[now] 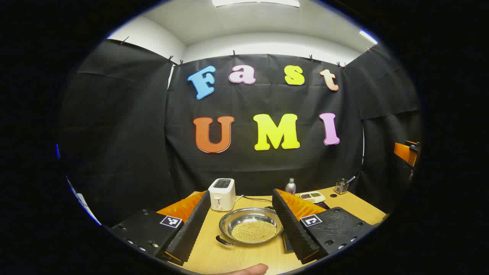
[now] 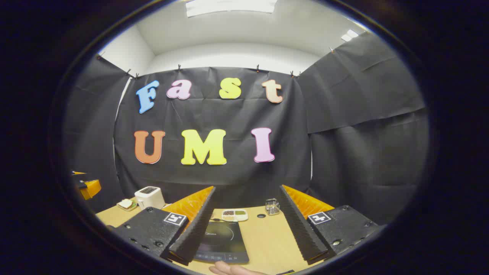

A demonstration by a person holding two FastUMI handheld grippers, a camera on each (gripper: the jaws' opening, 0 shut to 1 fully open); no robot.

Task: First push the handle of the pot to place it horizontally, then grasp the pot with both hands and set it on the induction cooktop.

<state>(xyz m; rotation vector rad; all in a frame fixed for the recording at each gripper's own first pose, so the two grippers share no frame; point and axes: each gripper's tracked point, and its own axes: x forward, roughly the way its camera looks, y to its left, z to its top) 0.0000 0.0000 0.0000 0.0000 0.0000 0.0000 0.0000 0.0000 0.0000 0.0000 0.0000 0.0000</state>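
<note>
I am hovering both tools, left tool (image 1: 244, 225) and right tool (image 2: 246, 229), wide apart and empty, the pot (image 1: 251, 230) sitting on the table (image 1: 237, 259) untouched, so next I judge its handle (image 1: 223, 241) needs pushing sideways before lifting toward the cooktop (image 2: 221, 242).

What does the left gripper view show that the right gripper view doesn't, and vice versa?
Left gripper view: the pot of small yellow beads between open jaws, its handle pointing near-left, plus a bottle. Right gripper view: the induction cooktop low between open jaws, plus a plate of food at far left. Both: the white toaster, divided dish, wire holder and wooden table.
</note>
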